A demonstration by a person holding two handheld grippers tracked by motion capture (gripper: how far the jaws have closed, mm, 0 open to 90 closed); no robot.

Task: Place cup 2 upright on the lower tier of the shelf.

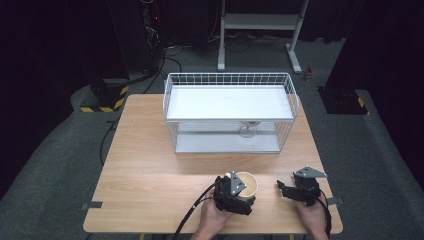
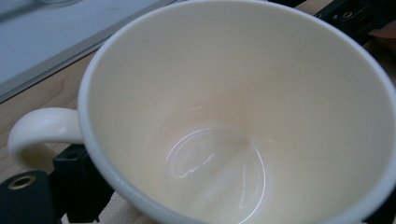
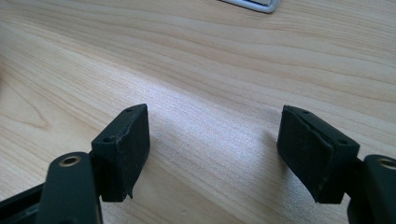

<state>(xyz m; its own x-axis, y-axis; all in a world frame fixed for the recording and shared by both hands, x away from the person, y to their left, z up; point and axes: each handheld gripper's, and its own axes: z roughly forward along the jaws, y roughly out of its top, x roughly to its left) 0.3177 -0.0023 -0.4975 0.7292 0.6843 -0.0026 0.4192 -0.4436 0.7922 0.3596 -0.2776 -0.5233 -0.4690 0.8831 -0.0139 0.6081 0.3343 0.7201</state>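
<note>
Left gripper [image 1: 239,192] is clamped on the cream mug [image 1: 246,184], which sits at the near edge of the table [image 1: 145,165], handle out to one side; keeping it level with the grip low on the wall should stop it tipping. Right gripper [image 3: 212,149] rests nearby, jaws apart and empty. Bare wood lies between the mug and the wire basket [image 1: 227,80]; its front rim is the edge to clear.

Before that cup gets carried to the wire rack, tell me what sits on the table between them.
Nothing visible does. The cup, at the left gripper, faces bare table up to the wire rack. A glass already stands inside the rack's lower level, right of centre.
</note>
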